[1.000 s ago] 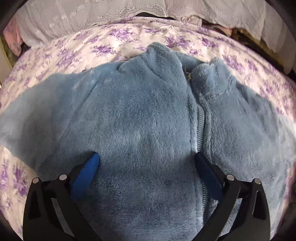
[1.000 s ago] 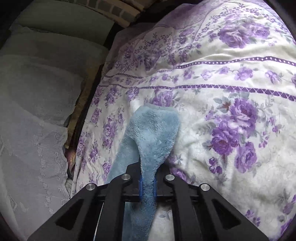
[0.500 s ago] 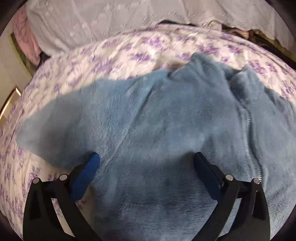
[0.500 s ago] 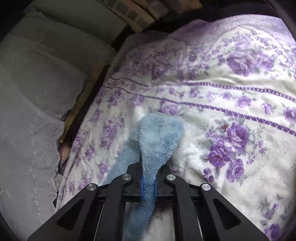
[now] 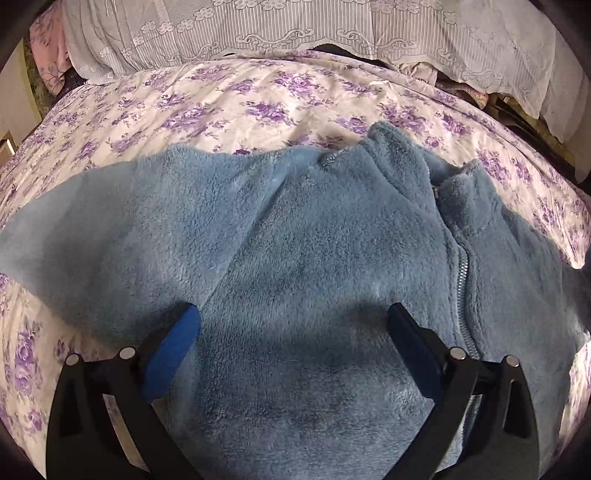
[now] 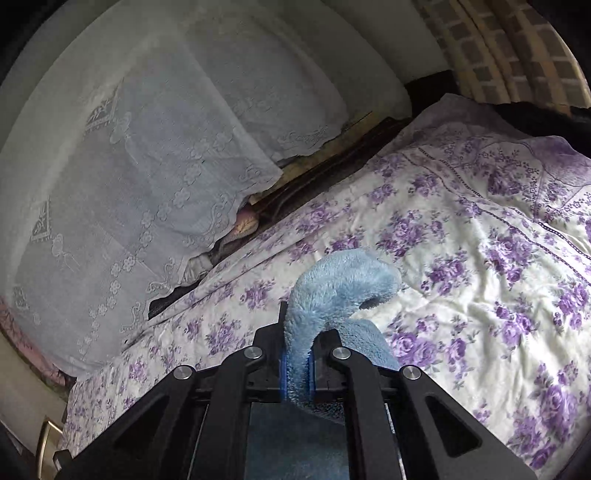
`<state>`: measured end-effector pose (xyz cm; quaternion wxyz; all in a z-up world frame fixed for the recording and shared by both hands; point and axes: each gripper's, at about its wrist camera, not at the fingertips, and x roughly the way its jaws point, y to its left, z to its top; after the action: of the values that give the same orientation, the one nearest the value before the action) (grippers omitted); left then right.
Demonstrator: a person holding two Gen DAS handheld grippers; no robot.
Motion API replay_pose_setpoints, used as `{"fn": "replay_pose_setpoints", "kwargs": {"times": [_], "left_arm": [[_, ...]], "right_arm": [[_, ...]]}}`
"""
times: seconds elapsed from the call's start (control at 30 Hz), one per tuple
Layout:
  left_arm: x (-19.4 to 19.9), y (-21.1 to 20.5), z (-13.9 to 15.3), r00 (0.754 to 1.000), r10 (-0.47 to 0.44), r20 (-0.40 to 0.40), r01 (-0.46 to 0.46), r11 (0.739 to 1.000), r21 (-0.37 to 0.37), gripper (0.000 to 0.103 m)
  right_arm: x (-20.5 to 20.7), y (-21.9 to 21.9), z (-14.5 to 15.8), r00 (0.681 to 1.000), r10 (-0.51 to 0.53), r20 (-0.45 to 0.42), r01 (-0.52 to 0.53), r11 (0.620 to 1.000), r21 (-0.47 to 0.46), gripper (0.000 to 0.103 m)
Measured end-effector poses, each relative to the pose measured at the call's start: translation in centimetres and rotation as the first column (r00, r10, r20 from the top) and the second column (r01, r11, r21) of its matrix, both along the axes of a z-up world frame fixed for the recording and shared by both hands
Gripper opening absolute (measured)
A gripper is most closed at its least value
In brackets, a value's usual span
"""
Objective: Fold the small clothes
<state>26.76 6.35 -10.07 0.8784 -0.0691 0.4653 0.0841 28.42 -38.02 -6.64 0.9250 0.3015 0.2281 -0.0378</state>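
We work on a bedspread [image 5: 280, 96] printed with purple flowers, with lace-covered pillows [image 5: 295, 29] along its far edge. On it lies our small garment, a blue fleece jacket [image 5: 295, 258], front up, its zip [image 5: 462, 280] closed and its collar [image 5: 399, 158] pointing toward the pillows. One sleeve [image 5: 74, 236] is spread flat to the left in the left wrist view.

The biggest change is on the right. A second ago the other sleeve end [image 6: 343, 280] lay low over the bedspread; now our right gripper [image 6: 297, 365] has lifted it and rolled, so the pillows fill much more of that view and the cuff curls over above the bed. The jaws are clamped on the fleece, as they were a second ago, with the cloth pinched between the blue pads [image 6: 283, 369].

The left gripper [image 5: 293, 325] has shifted only a little over the jacket's body: the zip, near the middle a second ago, now sits to the right. Its fingers [image 5: 173, 343] stand wide apart above the fleece, gripping nothing; we cannot tell whether they touch it.

We judge that the first fold is under way: the raised sleeve looks ready to be carried across the chest, while the left side could pin the body down.
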Motion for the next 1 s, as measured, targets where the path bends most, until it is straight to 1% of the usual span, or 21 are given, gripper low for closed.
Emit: {"fn": "replay_pose_setpoints", "kwargs": {"times": [0.2, 0.3, 0.53, 0.73, 1.0], "left_arm": [[0.4, 0.2, 0.1, 1.0, 0.012, 0.001, -0.012, 1.0, -0.001, 0.098], [0.5, 0.3, 0.1, 1.0, 0.015, 0.0, -0.015, 1.0, -0.006, 0.098], [0.7, 0.3, 0.0, 1.0, 0.021, -0.011, -0.021, 1.0, -0.006, 0.098], [1.0, 0.4, 0.0, 1.0, 0.024, -0.016, -0.025, 1.0, -0.014, 0.098], [1.0, 0.7, 0.0, 0.999, 0.029, -0.015, -0.03, 0.999, -0.032, 0.098]], "right_arm": [[0.3, 3.9, 1.3, 0.998, 0.06, -0.014, -0.061, 0.997, -0.037, 0.008], [0.2, 6.3, 2.2, 0.996, 0.093, -0.014, -0.094, 0.993, -0.071, 0.008], [0.2, 10.9, 3.3, 0.986, 0.164, -0.018, -0.165, 0.98, -0.111, 0.008], [0.2, 14.6, 3.6, 0.973, 0.229, -0.027, -0.231, 0.963, -0.137, 0.008], [0.0, 19.5, 3.1, 0.95, 0.31, -0.046, -0.314, 0.934, -0.17, 0.008]]}}
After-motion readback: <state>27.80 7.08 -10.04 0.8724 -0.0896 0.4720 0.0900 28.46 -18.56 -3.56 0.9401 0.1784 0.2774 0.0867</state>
